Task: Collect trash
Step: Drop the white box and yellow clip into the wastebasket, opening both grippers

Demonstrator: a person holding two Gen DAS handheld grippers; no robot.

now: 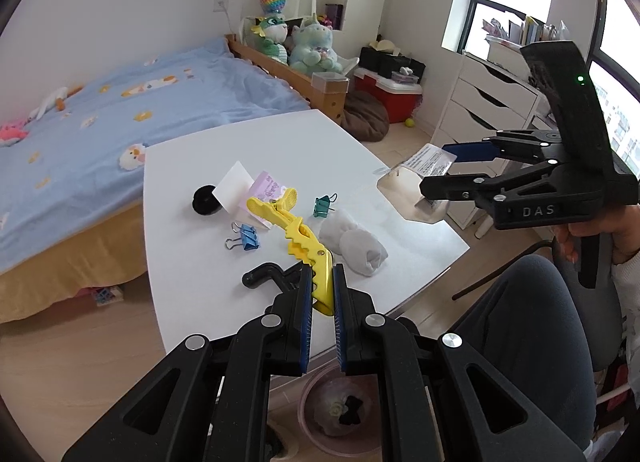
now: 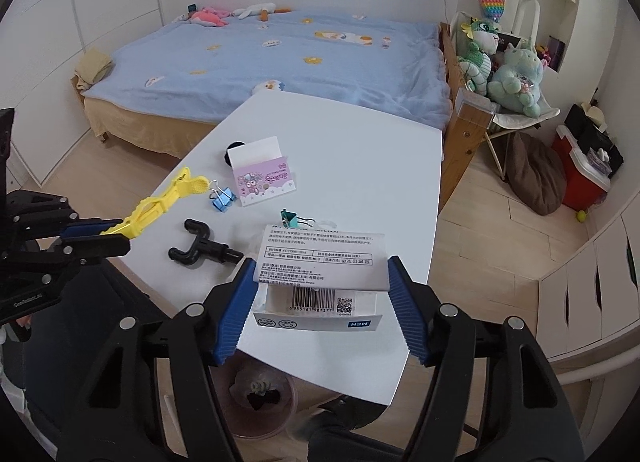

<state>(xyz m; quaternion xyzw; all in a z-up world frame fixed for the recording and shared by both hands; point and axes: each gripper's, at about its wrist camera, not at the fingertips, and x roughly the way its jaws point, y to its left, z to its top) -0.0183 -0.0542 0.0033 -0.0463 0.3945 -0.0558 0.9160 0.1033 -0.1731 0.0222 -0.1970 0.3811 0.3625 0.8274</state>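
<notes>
Left gripper (image 1: 320,290): pads closed on the near end of the yellow clip (image 1: 298,236), which slants up and away over the table (image 1: 360,149).
Right gripper (image 2: 320,302): blue pads pressed on both sides of a printed package (image 2: 320,276), held above the table's near edge; in the left view it sits off the table's right corner.
Package: clear wrapper with a label, barcode and a white card marked "MEN"; it hides part of the table behind it.
Bin (image 2: 262,402): pinkish, on the floor under the table's near edge, some dark and pale scraps inside.
Socks (image 1: 354,242): white rolled bundle lying just right of the yellow clip.
Teal clip (image 1: 324,205): binder clip beyond the socks; in the right view it peeks out just behind the package.
Blue clip (image 1: 244,240): binder clip left of the yellow clip.
Pink box (image 2: 266,181): small, with its white flap raised; a black disc (image 1: 204,199) is partly hidden behind it.
Black hook (image 2: 202,250): forked plastic piece near the table's front, between the two grippers.
Bed (image 2: 280,57): blue cover, beyond the table.
</notes>
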